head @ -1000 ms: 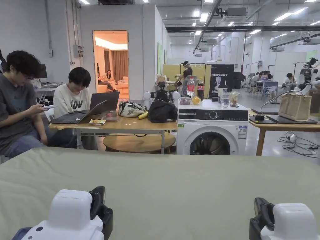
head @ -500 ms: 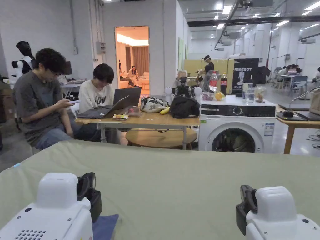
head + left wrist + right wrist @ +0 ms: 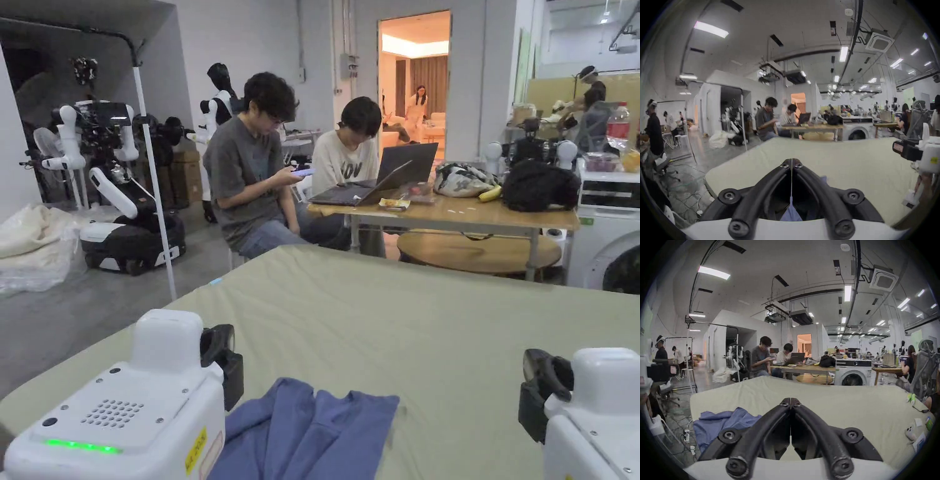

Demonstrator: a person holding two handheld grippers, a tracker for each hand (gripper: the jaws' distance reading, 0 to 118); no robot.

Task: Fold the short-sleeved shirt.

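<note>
Two grippers sit low in front of you over a wide table covered in pale green cloth. Your left gripper has its jaws pressed together at the tips, and in its own view a thin strip of blue fabric runs up the seam between them, widening below into a pinched fold. So it seems to be clamped on the short-sleeved shirt, though the strip is very narrow near the tips. Your right gripper also has its jaws closed tip to tip, with nothing between them; bare green cloth lies beyond it.

From your head view, the blue shirt lies crumpled on the near left part of the table, just beside the white housing of the left gripper and well apart from the right one. In the right gripper view the same shirt is bunched near the table's left corner, partly hidden behind that gripper's left jaw.

Beyond the table, two people sit at a wooden desk. One looks down at a phone, the other faces an open laptop. On the desk lie a patterned bag, a banana and a black bag. A round wooden table stands under it. At the far right is the edge of a white washing machine. To the left stand a white pole and several white and black robots against the wall.
</note>
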